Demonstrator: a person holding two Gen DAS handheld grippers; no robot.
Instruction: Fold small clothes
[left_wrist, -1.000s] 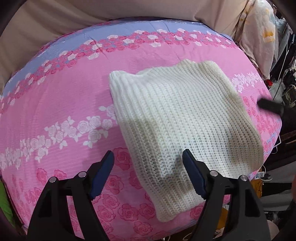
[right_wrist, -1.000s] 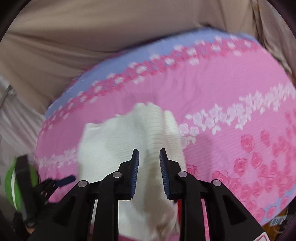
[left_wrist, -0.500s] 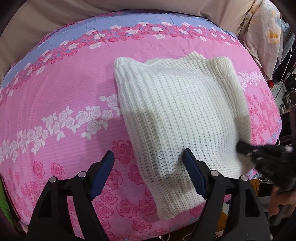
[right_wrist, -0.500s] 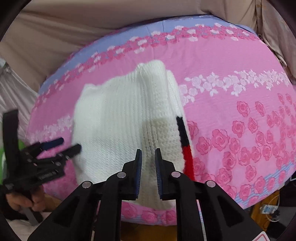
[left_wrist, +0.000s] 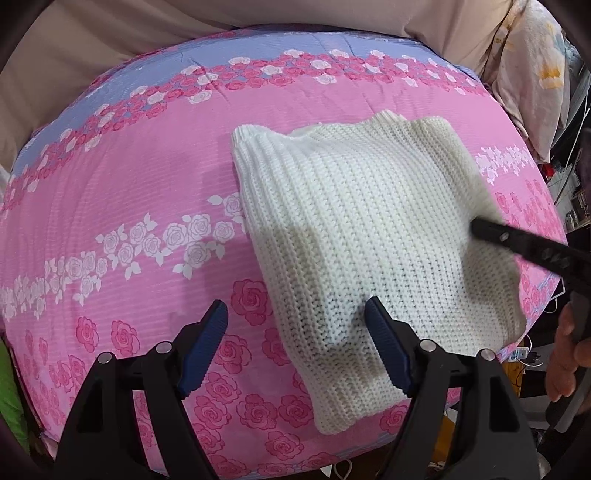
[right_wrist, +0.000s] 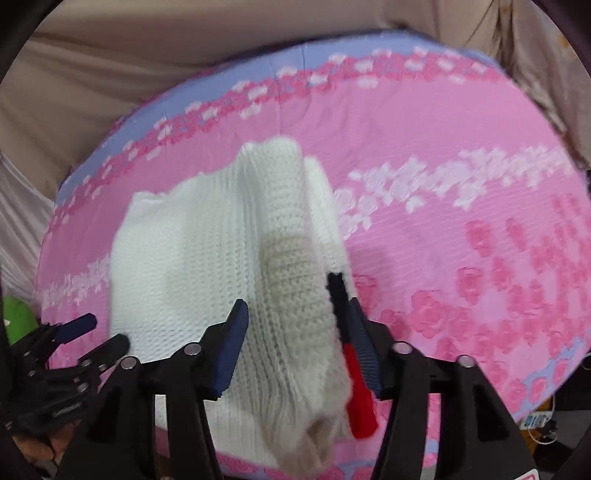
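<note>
A cream knitted sweater (left_wrist: 362, 236) lies folded on the pink rose-patterned bed cover (left_wrist: 129, 192). My left gripper (left_wrist: 295, 350) is open and empty, hovering over the sweater's near left edge. My right gripper (right_wrist: 295, 339) is open above the sweater's (right_wrist: 207, 258) near right part, where a folded sleeve ridge and a black-and-red stripe (right_wrist: 351, 354) show. The right gripper's tip (left_wrist: 517, 243) shows over the sweater's right side in the left wrist view. The left gripper (right_wrist: 88, 332) shows at the lower left of the right wrist view.
A beige sheet (left_wrist: 110, 44) lies behind the bed. A floral pillow (left_wrist: 532, 74) stands at the far right. The bed's near edge (left_wrist: 332, 461) drops off below the grippers. A green object (right_wrist: 16, 317) sits at the left. Cables and clutter (left_wrist: 521, 354) lie beside the bed.
My right gripper has opened from shut and let go of the sweater. It has moved forward over the sweater's right side. The left gripper has barely moved.
</note>
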